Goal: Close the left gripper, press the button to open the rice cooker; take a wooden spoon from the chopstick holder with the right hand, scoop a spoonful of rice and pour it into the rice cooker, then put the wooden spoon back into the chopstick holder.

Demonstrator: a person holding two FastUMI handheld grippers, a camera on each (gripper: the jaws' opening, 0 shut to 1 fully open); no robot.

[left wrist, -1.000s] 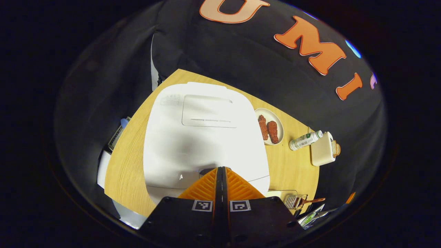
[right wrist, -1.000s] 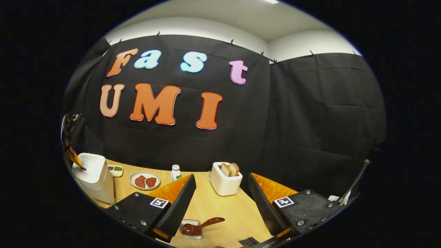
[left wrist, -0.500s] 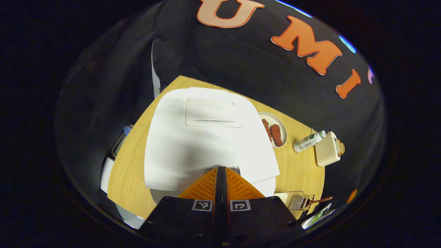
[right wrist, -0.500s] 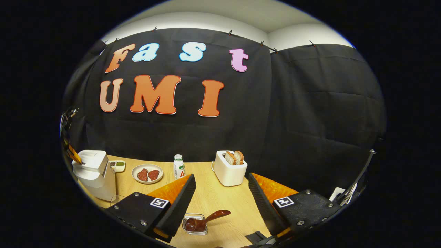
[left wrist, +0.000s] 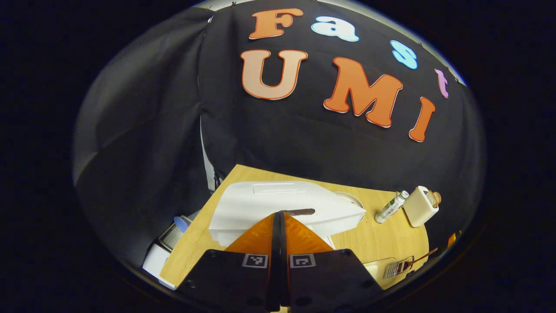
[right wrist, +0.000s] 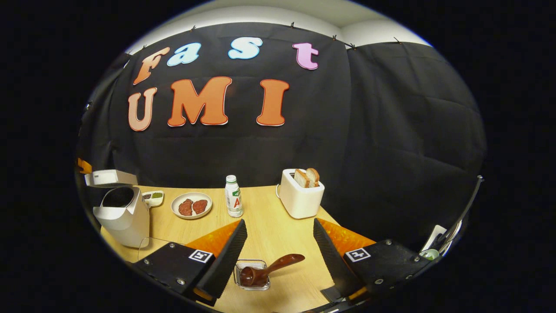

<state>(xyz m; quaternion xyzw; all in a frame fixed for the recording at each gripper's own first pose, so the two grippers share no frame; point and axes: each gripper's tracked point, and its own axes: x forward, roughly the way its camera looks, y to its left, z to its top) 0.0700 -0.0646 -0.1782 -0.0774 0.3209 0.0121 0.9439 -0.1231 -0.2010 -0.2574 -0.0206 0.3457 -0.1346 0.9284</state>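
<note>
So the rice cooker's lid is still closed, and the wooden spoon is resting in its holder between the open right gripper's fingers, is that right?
Not quite: the rice cooker has its lid up, as the right gripper view shows. The rest holds: the wooden spoon rests in its holder, between the open right gripper fingers.

Black cloth wall [right wrist: 391, 130], pale wooden table [right wrist: 269, 226], white upper wall and ceiling [right wrist: 269, 11] above

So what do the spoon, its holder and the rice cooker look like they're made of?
Spoon: dark glossy wood, judging by its reddish-brown sheen. Holder: seemingly thin metal wire, see-through. Rice cooker: probably smooth white plastic, matte.
</note>
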